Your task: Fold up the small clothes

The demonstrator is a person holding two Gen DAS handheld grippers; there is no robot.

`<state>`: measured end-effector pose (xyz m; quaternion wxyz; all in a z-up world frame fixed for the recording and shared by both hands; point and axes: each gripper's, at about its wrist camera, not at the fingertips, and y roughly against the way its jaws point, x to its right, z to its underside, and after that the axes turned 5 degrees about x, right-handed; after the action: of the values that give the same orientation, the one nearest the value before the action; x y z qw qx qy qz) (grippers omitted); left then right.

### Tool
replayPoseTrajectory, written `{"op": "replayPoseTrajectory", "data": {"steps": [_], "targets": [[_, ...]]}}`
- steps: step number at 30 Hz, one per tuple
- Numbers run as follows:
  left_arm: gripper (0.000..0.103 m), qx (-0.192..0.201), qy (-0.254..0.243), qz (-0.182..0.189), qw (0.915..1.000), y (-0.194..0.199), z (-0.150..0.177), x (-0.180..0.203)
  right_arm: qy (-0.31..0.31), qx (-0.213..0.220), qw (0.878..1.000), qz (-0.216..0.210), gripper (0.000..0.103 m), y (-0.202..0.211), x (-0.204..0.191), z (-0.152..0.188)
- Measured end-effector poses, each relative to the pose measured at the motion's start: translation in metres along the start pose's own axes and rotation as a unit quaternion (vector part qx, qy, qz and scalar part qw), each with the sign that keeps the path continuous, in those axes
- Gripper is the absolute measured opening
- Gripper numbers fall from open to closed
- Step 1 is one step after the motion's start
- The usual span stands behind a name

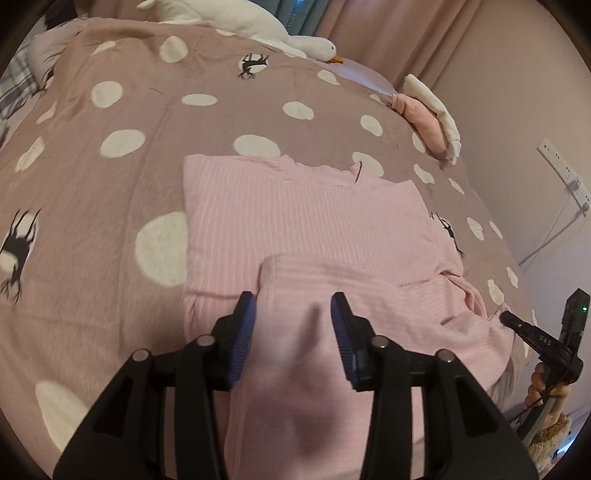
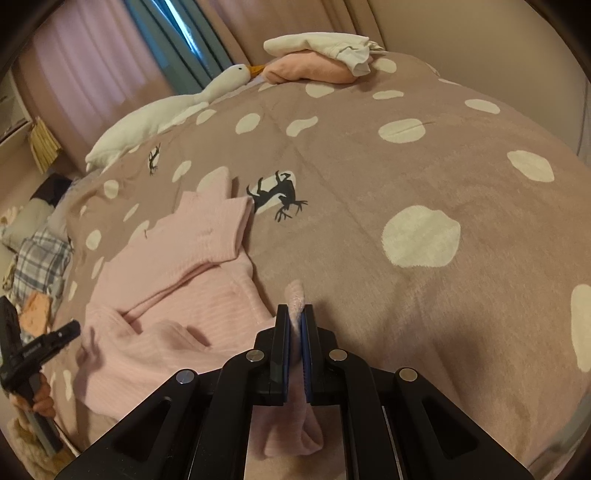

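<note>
The left hand-held gripper (image 1: 293,325) is seen with its blue pads (image 1: 244,332) parted, released; a blurred fold of the pink ribbed garment (image 1: 295,218) lies between them, and the pads are not seen to press on it. The garment is spread on the bed, over a dusty-pink blanket (image 1: 110,184) printed with white dots and black deer. Its left edge is folded straight, its neckline is turned towards the far side, and a doubled-over panel lies across its near half.

The right hand-held gripper (image 2: 294,325) is seen clenched, its pads grasping a thin edge of the pink garment (image 2: 177,258), which stands up between them and hangs in a bunch below the jaws. The rest of the garment is rumpled to the left of this hand-held gripper on the blanket (image 2: 406,166).

In the left wrist view alone a white power strip (image 1: 563,173) is shown on the wall, and the right hand-held gripper is seen at the right margin, held by a hand (image 1: 546,391) in a fleecy cuff. In the right wrist view alone a blue curtain (image 2: 173,40), a plaid cloth (image 2: 40,266) at the left margin and the left hand-held gripper's body are shown. A white plush goose (image 1: 258,26) and a stack of folded clothes (image 2: 317,59), white upon peach, are shown at the far edge of the bed in both views.
</note>
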<state>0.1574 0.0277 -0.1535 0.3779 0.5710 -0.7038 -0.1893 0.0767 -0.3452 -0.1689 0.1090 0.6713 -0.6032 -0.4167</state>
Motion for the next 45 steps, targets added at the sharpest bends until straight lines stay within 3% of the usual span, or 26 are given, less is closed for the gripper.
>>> {"op": "replayPoseTrajectory", "data": {"steps": [6,10,13,31,39,45], "targets": [[0.043,-0.028,-0.011,-0.016,0.9994,-0.029,-0.002,0.000,-0.007,0.002,1.000,-0.004,0.006,0.003,0.002,0.002],[0.039,-0.021,-0.016,-0.020,0.9994,-0.032,0.001,0.001,-0.007,-0.001,1.000,-0.002,0.006,0.002,0.002,0.003],[0.006,-0.027,-0.016,-0.012,0.9994,-0.032,0.003,0.002,-0.004,-0.001,1.000,0.002,0.006,0.001,0.000,0.003],[0.005,0.080,0.025,-0.062,0.9945,0.061,0.008,0.015,0.035,0.059,0.997,-0.035,0.006,0.042,-0.037,-0.016],[0.005,0.141,0.037,-0.066,0.9871,0.105,0.000,0.011,0.071,0.111,0.989,-0.069,0.006,0.060,-0.074,-0.047],[0.005,0.176,0.053,-0.068,0.9807,0.120,-0.027,0.002,0.090,0.147,0.981,-0.086,0.006,0.054,-0.105,-0.081]]}}
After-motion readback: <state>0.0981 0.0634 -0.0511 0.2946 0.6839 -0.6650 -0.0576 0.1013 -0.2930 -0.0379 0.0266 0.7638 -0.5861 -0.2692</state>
